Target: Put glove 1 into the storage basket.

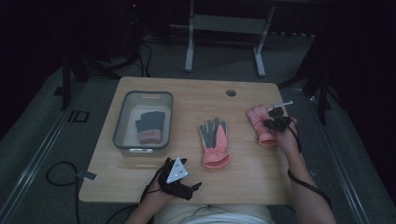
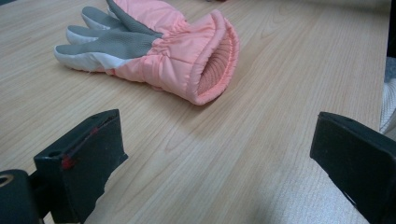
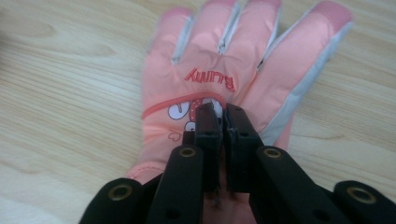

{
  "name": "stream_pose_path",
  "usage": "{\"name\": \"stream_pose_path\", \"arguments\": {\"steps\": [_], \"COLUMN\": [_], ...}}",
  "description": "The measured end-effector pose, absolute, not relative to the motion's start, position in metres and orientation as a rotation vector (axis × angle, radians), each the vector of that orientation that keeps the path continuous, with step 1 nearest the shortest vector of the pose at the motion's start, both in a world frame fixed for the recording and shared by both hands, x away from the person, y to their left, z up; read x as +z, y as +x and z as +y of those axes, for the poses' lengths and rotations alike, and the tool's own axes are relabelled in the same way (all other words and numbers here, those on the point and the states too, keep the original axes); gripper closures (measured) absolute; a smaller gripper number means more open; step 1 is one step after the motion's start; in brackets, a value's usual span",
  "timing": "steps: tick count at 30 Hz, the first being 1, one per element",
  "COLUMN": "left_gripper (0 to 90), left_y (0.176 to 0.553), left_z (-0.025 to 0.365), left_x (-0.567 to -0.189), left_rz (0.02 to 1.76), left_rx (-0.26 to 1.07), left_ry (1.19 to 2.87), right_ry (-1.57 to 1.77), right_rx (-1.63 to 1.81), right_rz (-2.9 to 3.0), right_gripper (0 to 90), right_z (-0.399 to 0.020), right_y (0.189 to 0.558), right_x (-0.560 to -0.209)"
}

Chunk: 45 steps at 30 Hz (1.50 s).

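Right hand-held gripper (image 1: 276, 117) sits on the pink glove (image 1: 261, 125) at the right side of the surface (image 1: 187, 98), near its right edge. In the right gripper view the jaws are pinched together on the fabric on the back of that glove (image 3: 219, 88), just below the red lettering and over the cartoon print (a fold of fabric between the pads can't be made out clearly, but the tips press into the glove). Glove lies flat, back up, fingers pointing away from the person.

Left hand-held gripper (image 1: 180, 179) rests at the near edge of the surface, left of centre, with the grey three-cornered plate on top. Jaws wide apart in the left gripper view, nothing between them, just bare wood.

Second pink glove (image 1: 215, 142) lies mid-surface, grey palm up, cuff toward the person. The left gripper view looks straight at it (image 2: 159, 46): cuff opening faces the camera, ribbed lining visible inside. Well apart from the left jaws.

Grey bin (image 1: 122, 126) at the left of the surface holds a third glove (image 1: 150, 127), dark grey with a pink cuff, lying flat on the bin floor.
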<state>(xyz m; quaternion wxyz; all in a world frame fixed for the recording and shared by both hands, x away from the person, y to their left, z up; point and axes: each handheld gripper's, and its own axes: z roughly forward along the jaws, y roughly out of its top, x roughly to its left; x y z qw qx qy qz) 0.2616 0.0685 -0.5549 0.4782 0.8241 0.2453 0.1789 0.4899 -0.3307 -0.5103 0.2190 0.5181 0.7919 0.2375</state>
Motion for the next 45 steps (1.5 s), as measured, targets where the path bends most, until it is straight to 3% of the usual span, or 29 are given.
{"name": "stream_pose_path", "arguments": {"steps": [18, 29, 45], "left_gripper": [2.5, 2.5, 2.5], "left_y": [0.263, 0.262, 0.262], "left_z": [0.072, 0.07, 0.069], "left_x": [-0.555, -0.556, -0.556], "left_rz": [0.618, 0.605, 0.593], "left_rx": [0.446, 0.439, 0.435], "left_ry": [1.999, 2.008, 2.013], "right_ry": [1.445, 1.492, 1.536], "right_rx": [0.846, 0.844, 0.782], "right_rz": [2.087, 2.042, 2.075], "right_gripper": [86.3, 86.1, 83.8], "right_z": [-0.315, -0.3, -0.293], "right_y": [0.407, 0.374, 0.389], "right_x": [-0.448, -0.476, -0.519]}}
